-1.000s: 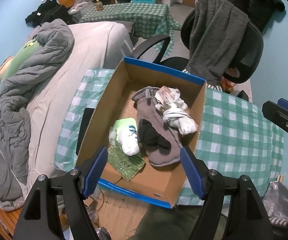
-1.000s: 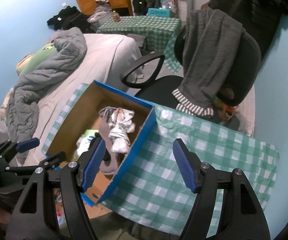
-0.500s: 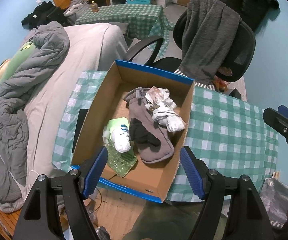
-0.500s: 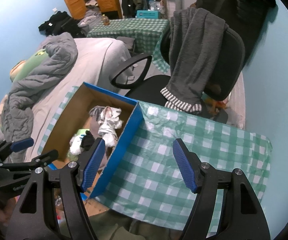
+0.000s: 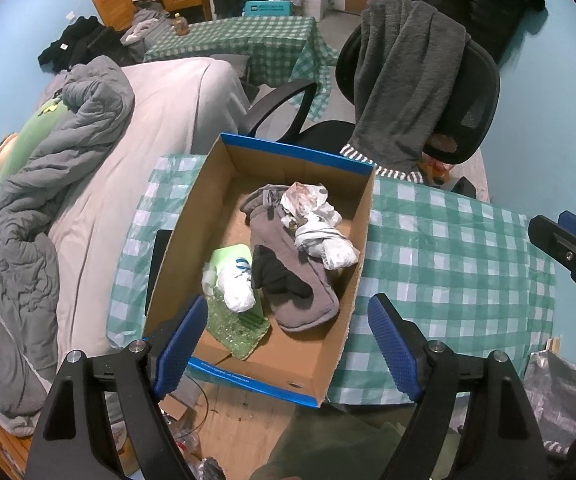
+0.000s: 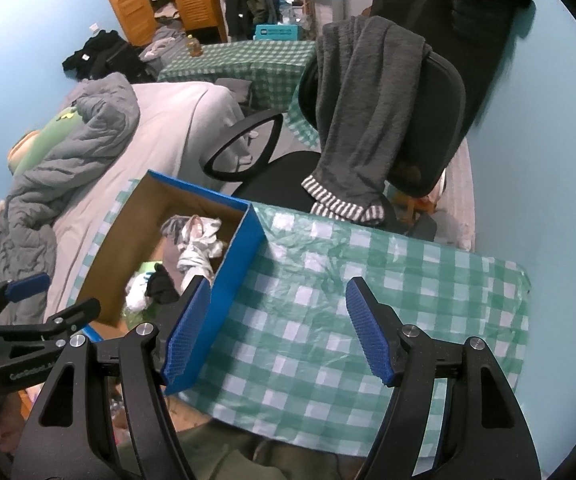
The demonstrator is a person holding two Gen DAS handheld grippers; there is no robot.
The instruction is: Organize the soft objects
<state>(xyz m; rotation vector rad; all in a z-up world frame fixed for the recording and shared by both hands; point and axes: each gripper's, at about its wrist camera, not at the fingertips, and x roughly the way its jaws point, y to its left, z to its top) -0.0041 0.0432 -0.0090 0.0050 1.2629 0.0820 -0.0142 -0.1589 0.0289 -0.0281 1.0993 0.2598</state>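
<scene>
A cardboard box with blue edges [image 5: 362,216] [image 6: 237,256] stands on the left part of a green checked table [image 5: 440,264] [image 6: 328,300]. It holds a grey mitten [image 5: 300,284], a black sock [image 5: 275,276], white and patterned cloth bundles [image 5: 320,220] [image 6: 199,244], a white bundle [image 5: 237,290] and a green cloth [image 5: 239,326]. My left gripper [image 5: 283,344] is open and empty, above the box's near end. My right gripper [image 6: 277,330] is open and empty, above the tablecloth beside the box's right wall.
A black office chair [image 5: 468,92] [image 6: 440,92] with a grey sweater [image 5: 404,80] draped over it stands behind the table. A bed with a grey duvet [image 5: 47,168] lies to the left. A second checked table [image 5: 247,40] stands at the back.
Both grippers have pulled back and up from the box, so the box and table look smaller and farther. Both stay open and empty. The box contents have not moved.
</scene>
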